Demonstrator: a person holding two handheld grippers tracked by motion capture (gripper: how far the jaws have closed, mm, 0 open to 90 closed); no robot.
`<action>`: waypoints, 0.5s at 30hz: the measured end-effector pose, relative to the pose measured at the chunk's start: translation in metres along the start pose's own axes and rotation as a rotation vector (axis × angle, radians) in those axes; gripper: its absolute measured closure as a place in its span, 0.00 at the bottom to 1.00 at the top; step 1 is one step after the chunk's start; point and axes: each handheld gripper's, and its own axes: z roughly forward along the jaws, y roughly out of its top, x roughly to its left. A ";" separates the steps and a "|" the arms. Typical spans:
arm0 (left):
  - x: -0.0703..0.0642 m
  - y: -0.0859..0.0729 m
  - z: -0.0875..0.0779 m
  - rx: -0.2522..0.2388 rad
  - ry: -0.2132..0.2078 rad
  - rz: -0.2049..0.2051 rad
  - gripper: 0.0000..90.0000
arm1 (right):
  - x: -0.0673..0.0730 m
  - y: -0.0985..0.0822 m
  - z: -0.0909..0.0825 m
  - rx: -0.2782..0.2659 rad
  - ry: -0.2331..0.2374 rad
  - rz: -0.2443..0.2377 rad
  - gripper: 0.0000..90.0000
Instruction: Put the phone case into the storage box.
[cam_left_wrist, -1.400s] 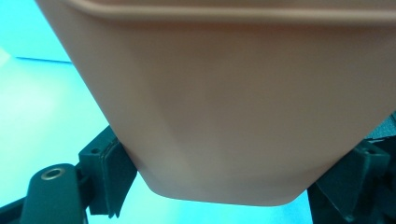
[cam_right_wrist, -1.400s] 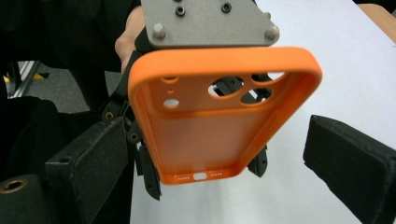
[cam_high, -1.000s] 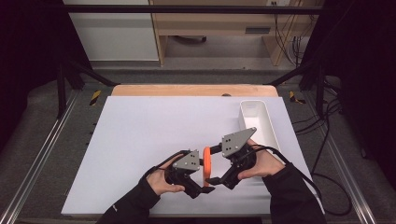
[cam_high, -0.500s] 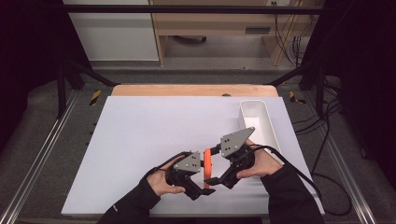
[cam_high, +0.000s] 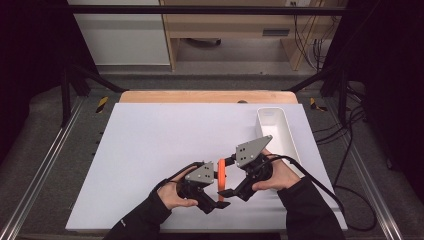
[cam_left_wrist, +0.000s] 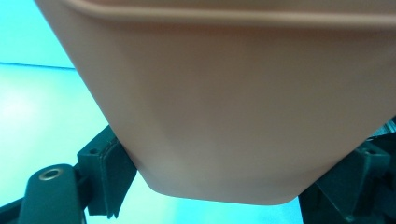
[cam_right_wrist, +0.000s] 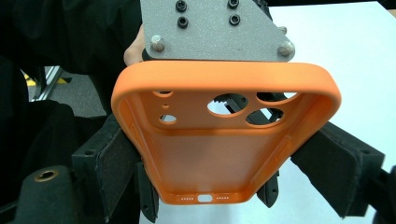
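Dark room, black curtains at both sides; pale cabinet and a wooden shelf unit beyond the table. White table top (cam_high: 165, 145) with a wooden strip along its far edge, metal rails on either flank, cables trailing on the floor at right.

Near edge, centre: orange phone case (cam_high: 221, 172) held on edge, off the surface, between the two tools. Left gripper (cam_high: 216, 201) grips it from the back; in the left gripper view the case's smooth back sits wedged between both pads. Right gripper (cam_high: 227, 192) faces the case's hollow inside; its jaws have just been closing, and in the right gripper view the pads press the long sides, with the camera cut-outs toward the far end. The left tool's grey plate shows just behind the case there.

White oblong bin (cam_high: 276, 131) stands at the right, just beyond the right hand; it looks empty, though its near end is hidden behind the gripper's plate.

Nothing else lies on the sheet near the hands.
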 end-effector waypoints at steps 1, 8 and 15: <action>0.000 0.000 0.000 0.000 0.000 -0.001 0.17 | 0.000 0.000 0.000 0.002 0.000 -0.001 0.18; -0.001 0.000 0.000 -0.001 0.001 -0.005 0.15 | 0.000 0.000 -0.001 0.003 -0.001 0.001 0.18; 0.001 0.000 -0.008 -0.009 0.020 -0.029 0.09 | -0.001 0.001 -0.007 -0.005 -0.031 0.010 0.18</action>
